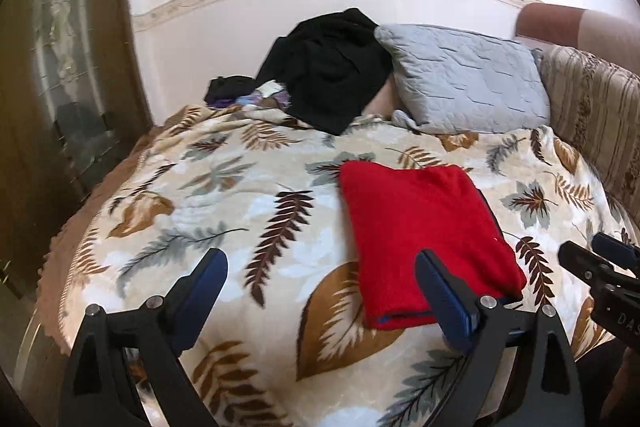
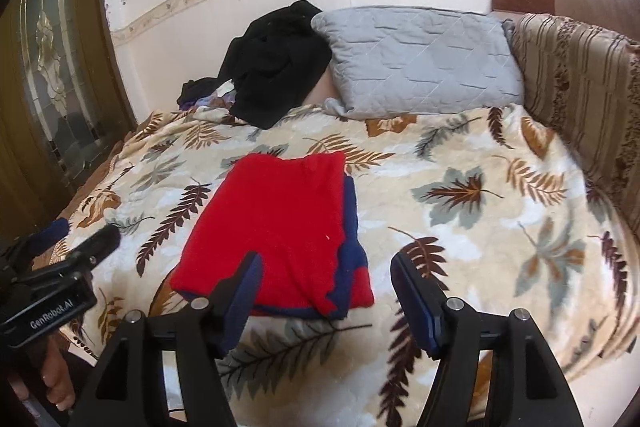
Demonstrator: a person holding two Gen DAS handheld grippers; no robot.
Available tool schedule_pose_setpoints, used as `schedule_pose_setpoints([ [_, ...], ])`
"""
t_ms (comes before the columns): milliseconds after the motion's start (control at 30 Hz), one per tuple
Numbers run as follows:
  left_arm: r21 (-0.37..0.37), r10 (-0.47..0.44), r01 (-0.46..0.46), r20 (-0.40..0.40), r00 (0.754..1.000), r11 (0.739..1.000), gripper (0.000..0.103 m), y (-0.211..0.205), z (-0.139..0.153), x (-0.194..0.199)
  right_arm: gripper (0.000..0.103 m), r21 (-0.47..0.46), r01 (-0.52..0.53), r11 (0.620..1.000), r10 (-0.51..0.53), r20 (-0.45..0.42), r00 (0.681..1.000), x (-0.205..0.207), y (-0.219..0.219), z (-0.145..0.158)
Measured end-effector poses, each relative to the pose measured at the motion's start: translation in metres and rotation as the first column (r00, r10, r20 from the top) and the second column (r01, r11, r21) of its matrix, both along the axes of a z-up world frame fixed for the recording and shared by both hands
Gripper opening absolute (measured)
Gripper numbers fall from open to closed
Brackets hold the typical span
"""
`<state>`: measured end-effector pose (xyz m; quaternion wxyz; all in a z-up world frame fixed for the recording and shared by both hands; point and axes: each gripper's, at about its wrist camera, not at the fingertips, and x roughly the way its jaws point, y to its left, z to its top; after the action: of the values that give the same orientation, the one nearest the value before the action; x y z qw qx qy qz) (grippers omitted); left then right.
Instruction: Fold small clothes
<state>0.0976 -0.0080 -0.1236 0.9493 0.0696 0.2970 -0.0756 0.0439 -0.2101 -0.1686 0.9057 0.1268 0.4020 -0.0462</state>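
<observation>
Hovering above the near edge of the bed [image 1: 168, 187], both grippers stand empty over the leaf-patterned blanket [image 2: 480, 227]: the left gripper [image 1: 320, 279] has its jaws spread wide, the right gripper [image 2: 326, 281] has its jaws parted somewhat less, and neither pair touches cloth. Just beyond them lies the red garment [image 1: 420, 227], folded into a flat rectangle with a blue layer [image 2: 352, 227] peeking out along its right and near edges. Its long axis runs from near to far, tilting slightly across the bed. From the left wrist view the garment's near edge sits just past the right-hand finger; from the right wrist view it sits behind the left-hand finger. So the piece lies between the two grippers, about equally close to each. This fold looks finished, and the next piece probably has to come from farther away: a heap of black clothing [image 1: 328, 75] rests at the far side, touching the grey quilted pillow [image 2: 420, 63], nearer the left gripper's side.
</observation>
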Motion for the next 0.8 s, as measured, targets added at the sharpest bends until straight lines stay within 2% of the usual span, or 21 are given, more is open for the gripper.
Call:
schedule_pose_setpoints([
  [100,0.014,0.031,-0.031,-0.001,1.000,0.999,0.095,0.006,0.010,-0.008,0.071,0.013,0.007,1.000,-0.007,-0.005,1.000,-0.008,0.002,0.012],
  [200,0.020,0.047,-0.048,0.040,0.998,0.999,0.095,0.010,0.025,-0.021,0.071,0.001,0.010,1.000,-0.010,0.003,1.000,-0.016,0.007,0.027],
  [433,0.007,0.032,-0.034,0.128,0.991,0.999,0.095,0.017,0.063,-0.052,0.071,-0.013,0.008,1.000,-0.007,0.016,1.000,-0.032,0.017,0.053],
  [600,0.008,0.025,-0.027,0.162,0.986,1.000,0.095,0.017,0.083,-0.067,0.071,-0.010,0.017,1.000,-0.017,-0.003,1.000,-0.037,0.021,0.063],
  [800,0.001,0.005,-0.005,0.164,0.986,1.000,0.095,0.013,0.093,-0.076,0.071,-0.096,0.024,0.995,-0.022,0.022,1.000,-0.045,0.033,0.079],
])
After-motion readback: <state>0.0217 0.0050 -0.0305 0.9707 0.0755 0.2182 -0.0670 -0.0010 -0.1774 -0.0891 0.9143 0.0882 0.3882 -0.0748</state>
